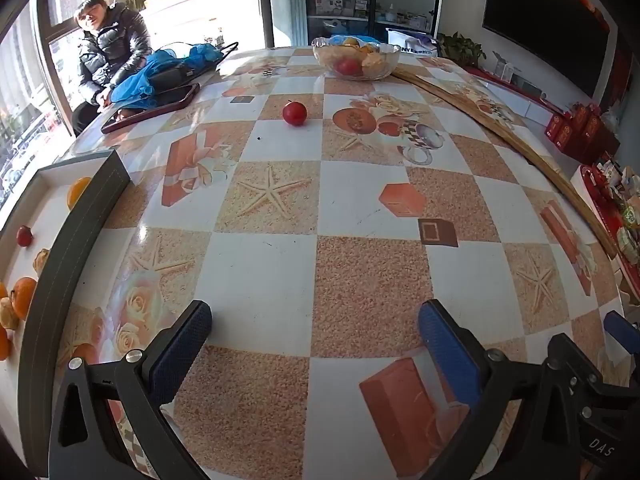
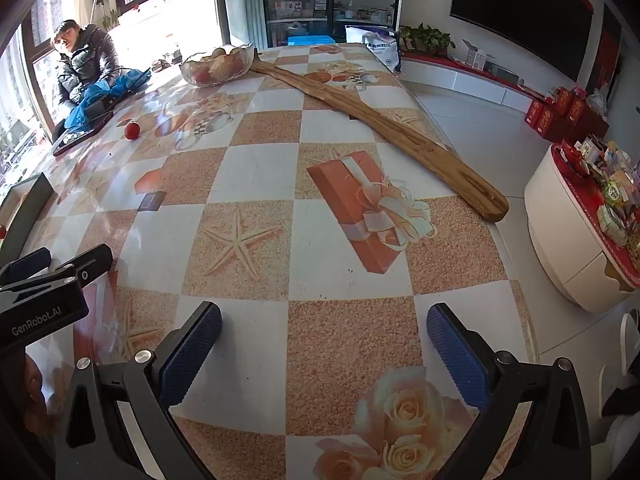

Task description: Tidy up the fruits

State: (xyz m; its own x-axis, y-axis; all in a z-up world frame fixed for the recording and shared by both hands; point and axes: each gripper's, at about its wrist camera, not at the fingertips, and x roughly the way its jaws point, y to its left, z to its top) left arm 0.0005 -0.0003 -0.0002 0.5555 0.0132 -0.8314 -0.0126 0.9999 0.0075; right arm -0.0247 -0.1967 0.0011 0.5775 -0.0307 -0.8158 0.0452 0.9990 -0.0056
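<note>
Loose red fruit (image 1: 295,113) sits alone on the bench (image 1: 280,288), upper middle of the left wrist view; in the right wrist view it shows small at upper left (image 2: 132,131). Behind it, at the top of the frame, a glass bowl (image 1: 356,61) holds more fruit, red and yellow. At the left edge, a dark-rimmed tray (image 1: 64,256) with a white floor carries oranges, a small red fruit and some brownish pieces.

Left gripper (image 1: 316,340): jaws wide apart, nothing between them, over bare bench at the bottom of the frame. Right gripper (image 2: 324,344): same, jaws spread, empty.

Step in hand, as a judgement: between picks, no grasp started. The stray red fruit looks like the likeliest next target, though tray or bowl as destination can't be told.

Next move calls for a long reach up-frame with the left gripper, jaws straddling the fruit, then closing gently; it is round and may roll. A long wooden board (image 2: 380,128) lies diagonally at right, well apart from that path.
</note>
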